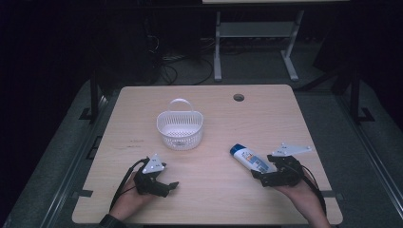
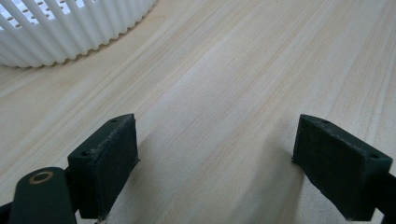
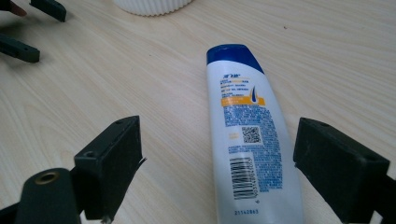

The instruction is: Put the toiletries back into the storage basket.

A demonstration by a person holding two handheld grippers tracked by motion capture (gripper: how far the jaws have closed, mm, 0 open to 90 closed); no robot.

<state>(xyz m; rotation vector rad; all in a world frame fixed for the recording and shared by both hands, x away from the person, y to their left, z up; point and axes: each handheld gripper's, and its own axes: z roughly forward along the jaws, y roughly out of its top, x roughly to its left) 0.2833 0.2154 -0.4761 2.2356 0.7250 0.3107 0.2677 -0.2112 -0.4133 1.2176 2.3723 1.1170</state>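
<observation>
- The shampoo bottle (image 3: 250,140) lies flat on the bench (image 1: 214,190), back label up, with its blue cap (image 3: 233,52) pointing away from me toward the bench's middle and its other end toward the near right corner.
- In the high view the bottle (image 1: 250,158) rests in the near right part of the bench, angled so that the cap end points toward the basket.
- My right gripper (image 3: 217,168) has its fingers released: the jaws stand wide, one on each side of the bottle's lower end, and neither pad presses on it.
- The right pad (image 3: 338,163) sits just beside the bottle's edge; the left pad (image 3: 114,161) stands clear of it, with bare wood between.
- In the high view my right gripper (image 1: 266,179) sits at the bottle's near end, close to the bench's right edge, with my right hand (image 1: 304,197) behind it.
- The white slatted basket (image 1: 180,127) stands upright around the middle of the bench, toward the left, handle raised, well apart from the bottle.
- My left gripper (image 2: 215,163) is also released: its two black pads stand far apart over bare wood, with nothing between them.
- In the high view my left gripper (image 1: 167,186) rests near the bench's front edge on the left side, held by my left hand (image 1: 128,199), with the basket beyond it.
- A round cable hole (image 1: 238,97) sits near the far edge of the bench.
</observation>
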